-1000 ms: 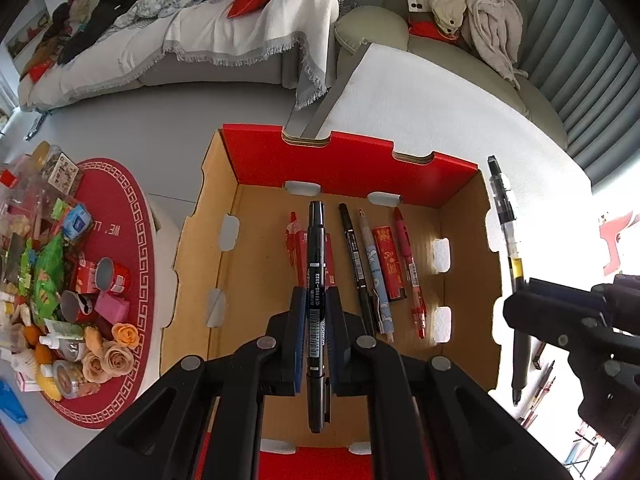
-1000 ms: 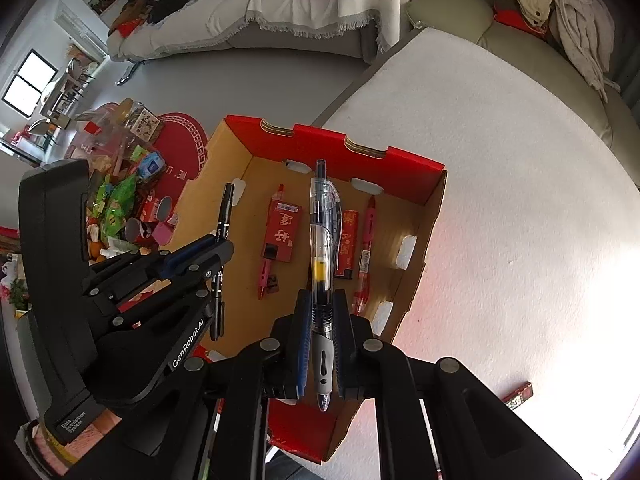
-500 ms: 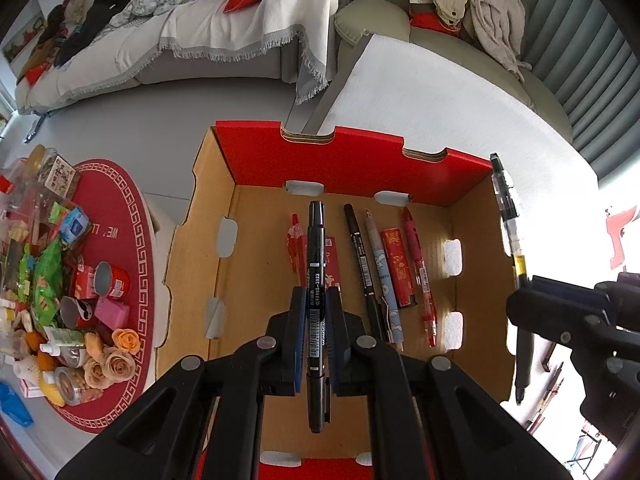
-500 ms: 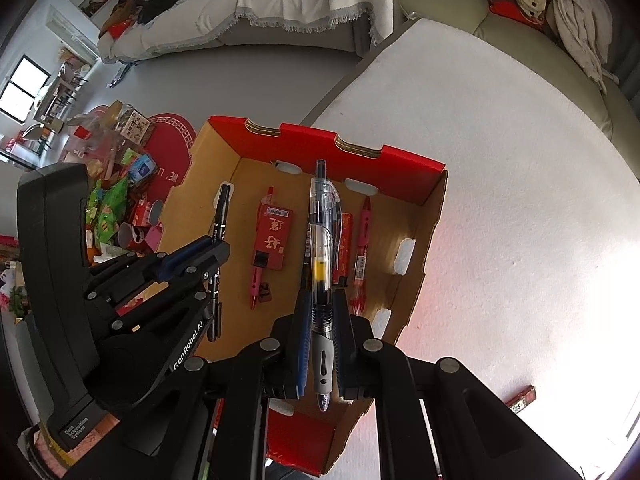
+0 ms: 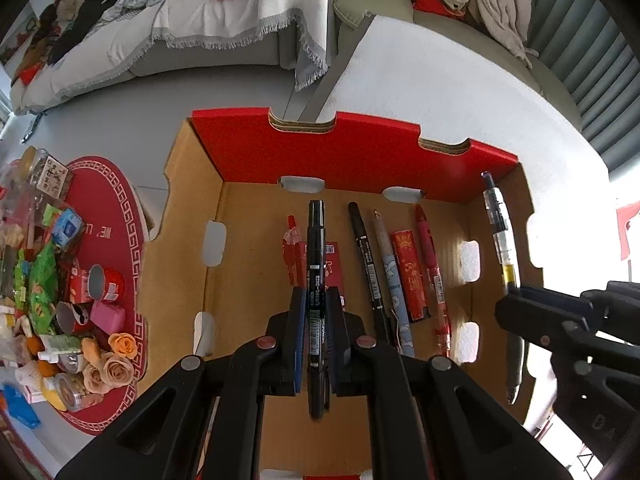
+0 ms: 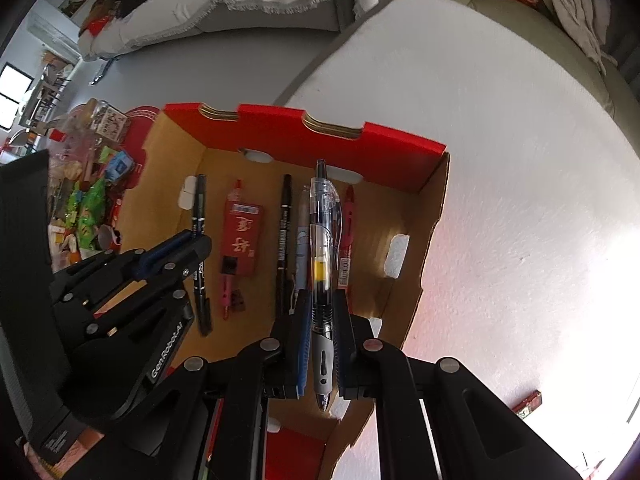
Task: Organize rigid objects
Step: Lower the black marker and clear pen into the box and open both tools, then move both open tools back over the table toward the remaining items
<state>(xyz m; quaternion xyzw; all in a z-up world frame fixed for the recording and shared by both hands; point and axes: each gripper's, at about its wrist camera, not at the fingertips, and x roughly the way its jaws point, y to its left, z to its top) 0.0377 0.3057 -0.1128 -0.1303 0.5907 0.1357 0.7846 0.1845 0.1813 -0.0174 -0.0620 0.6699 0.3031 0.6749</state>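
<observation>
A cardboard box (image 5: 248, 256) with red walls (image 6: 384, 140) sits on the white table. My left gripper (image 5: 316, 300) is shut on a black marker (image 5: 315, 240), held lengthwise over the left middle of the box. My right gripper (image 6: 322, 296) is shut on a clear gel pen (image 6: 323, 224) with a grey grip, over the right side of the box. Each gripper shows in the other view: the right gripper (image 5: 516, 296) at the right, the left gripper (image 6: 196, 244) at the left. On the box floor lie a black pen (image 5: 366, 256), a pale blue pen (image 5: 390, 268), a red pen (image 5: 430, 256) and red packets (image 6: 240, 236).
A round red mat (image 5: 108, 248) crowded with snacks, cans and fabric roses lies on the floor at the left. A sofa with blankets (image 5: 200, 20) stands beyond the grey floor. A small red packet (image 6: 528, 402) lies on the white table (image 6: 500, 160) to the right.
Both grippers have sunk toward the box with their pens still held; the box and the things in it look larger. The pens on the box floor have not moved.
</observation>
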